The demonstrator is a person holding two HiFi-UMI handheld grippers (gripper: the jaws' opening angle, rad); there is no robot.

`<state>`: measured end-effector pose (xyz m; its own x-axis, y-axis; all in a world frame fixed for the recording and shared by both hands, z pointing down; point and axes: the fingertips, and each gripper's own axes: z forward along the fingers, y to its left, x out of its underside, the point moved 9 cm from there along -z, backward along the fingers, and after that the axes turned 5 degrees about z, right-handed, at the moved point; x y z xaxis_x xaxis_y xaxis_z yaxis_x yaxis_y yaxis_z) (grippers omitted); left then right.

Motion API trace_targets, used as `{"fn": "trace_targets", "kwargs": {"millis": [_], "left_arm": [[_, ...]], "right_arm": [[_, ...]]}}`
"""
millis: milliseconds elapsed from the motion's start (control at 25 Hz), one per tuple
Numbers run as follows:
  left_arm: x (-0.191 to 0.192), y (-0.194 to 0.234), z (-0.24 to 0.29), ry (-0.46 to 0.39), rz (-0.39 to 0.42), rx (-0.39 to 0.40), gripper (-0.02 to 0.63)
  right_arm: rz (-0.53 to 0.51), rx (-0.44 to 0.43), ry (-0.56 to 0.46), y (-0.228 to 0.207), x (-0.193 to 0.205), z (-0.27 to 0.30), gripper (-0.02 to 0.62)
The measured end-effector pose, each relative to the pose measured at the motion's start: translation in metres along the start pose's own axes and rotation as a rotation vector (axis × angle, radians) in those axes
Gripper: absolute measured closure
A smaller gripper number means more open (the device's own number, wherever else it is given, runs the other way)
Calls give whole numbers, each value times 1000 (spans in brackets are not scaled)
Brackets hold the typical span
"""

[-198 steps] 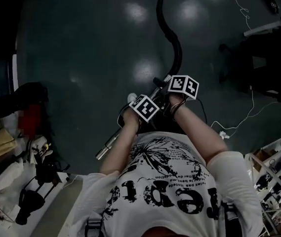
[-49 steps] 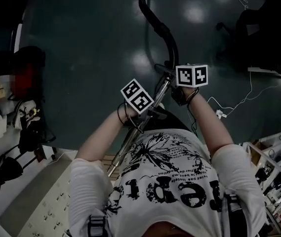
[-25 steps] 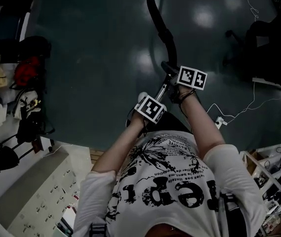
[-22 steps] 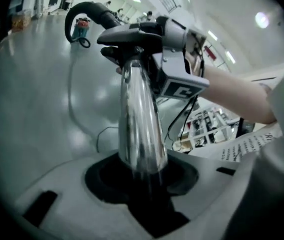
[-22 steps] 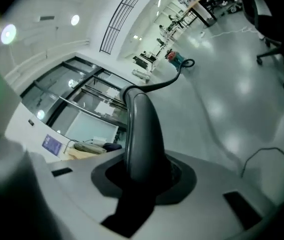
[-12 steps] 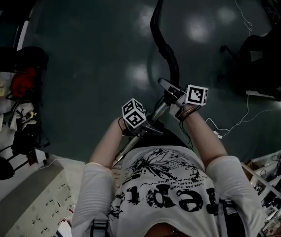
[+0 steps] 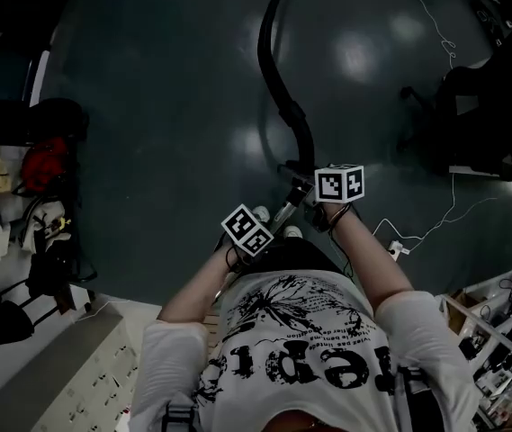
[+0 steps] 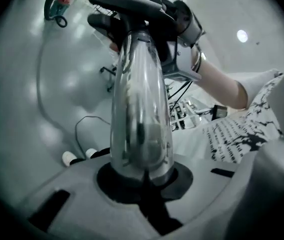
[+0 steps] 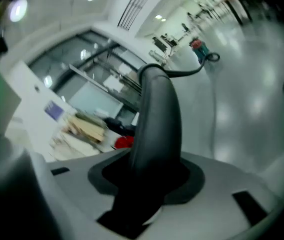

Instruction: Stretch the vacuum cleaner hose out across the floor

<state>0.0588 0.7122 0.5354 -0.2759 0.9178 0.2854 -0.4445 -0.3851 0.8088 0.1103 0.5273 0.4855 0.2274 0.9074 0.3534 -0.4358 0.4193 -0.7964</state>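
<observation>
Vacuum cleaner hose (image 7: 276,79) lies on the dark floor (image 7: 148,115) ahead of us, running in a gentle curve from our hands up to the top edge of the head view. Our right gripper (image 7: 320,193) clenches the hose at its thick black curved end, which fills the gap between the jaws; those jaws have just been opening a little, with the hose between them. Our left gripper (image 7: 263,221) grasps the shiny metal tube (image 8: 141,109) that leads on from that end toward us; its jaws have just been closing on the tube. Both grippers sit near each other, just beyond our white shirt (image 7: 300,349). A thin white cable (image 7: 435,219) trails across the floor at the right.
</observation>
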Motion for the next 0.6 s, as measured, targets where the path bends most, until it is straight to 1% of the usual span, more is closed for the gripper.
{"fn": "trace_targets", "kwargs": {"millis": [40,80,120,160,280,360,400,440,480,600], "left_arm": [[12,5,-4,27,-14,-53,569],[24,10,-7,52,-24,-106,569],[35,15,-10,76,-31,-158,569],[45,21,-13,101,-37,-212,569],[80,42,-29,200,-36,-408,569],[111,59,-37,293,-25,-574,568],[125,66,-42,344,-20,-668,568],[137,70,-48,392,-16,-763,568],[145,74,-55,435,-12,-855,568],[160,76,-85,549,6,-1111,566]], "right_arm": [[-120,133,39,3,4,9,415],[-225,233,62,4,9,16,346],[-292,298,72,4,13,23,337],[-318,338,76,2,16,30,333],[-294,446,105,4,23,58,293],[-299,539,112,12,34,81,293],[-287,572,104,16,41,89,293],[-248,582,96,18,48,96,293],[-184,568,94,19,54,101,293],[25,440,123,18,66,119,293]]}}
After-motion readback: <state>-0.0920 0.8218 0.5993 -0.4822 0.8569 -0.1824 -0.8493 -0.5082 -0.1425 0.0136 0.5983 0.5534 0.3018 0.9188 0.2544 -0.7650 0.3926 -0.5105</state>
